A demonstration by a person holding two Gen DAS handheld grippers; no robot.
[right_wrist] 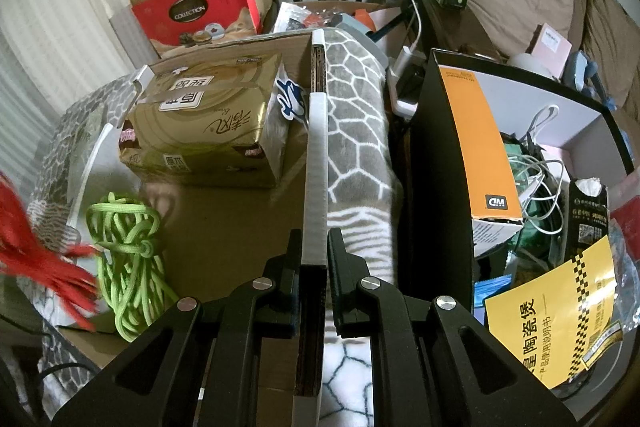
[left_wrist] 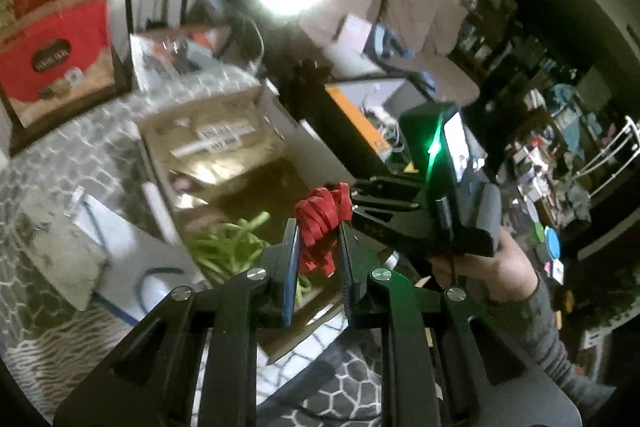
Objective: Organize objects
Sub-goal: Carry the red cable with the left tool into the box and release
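Above the cardboard box, the left gripper clamped a red cord bundle; the right gripper pinched the box's flap tightly.

An open cardboard box holds a gold tissue pack and green cord.

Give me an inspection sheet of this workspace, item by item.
Surface: patterned grey blanket under an open cardboard box.
Job's things: green cord and gold tissue pack in the box; red cord bundle.
Clutter: black bin of papers.
Grippers: left claw shut on the red bundle; right claw shut on the box wall.
Cables: white leads in the bin.
Surroundings: stacked red gift boxes.
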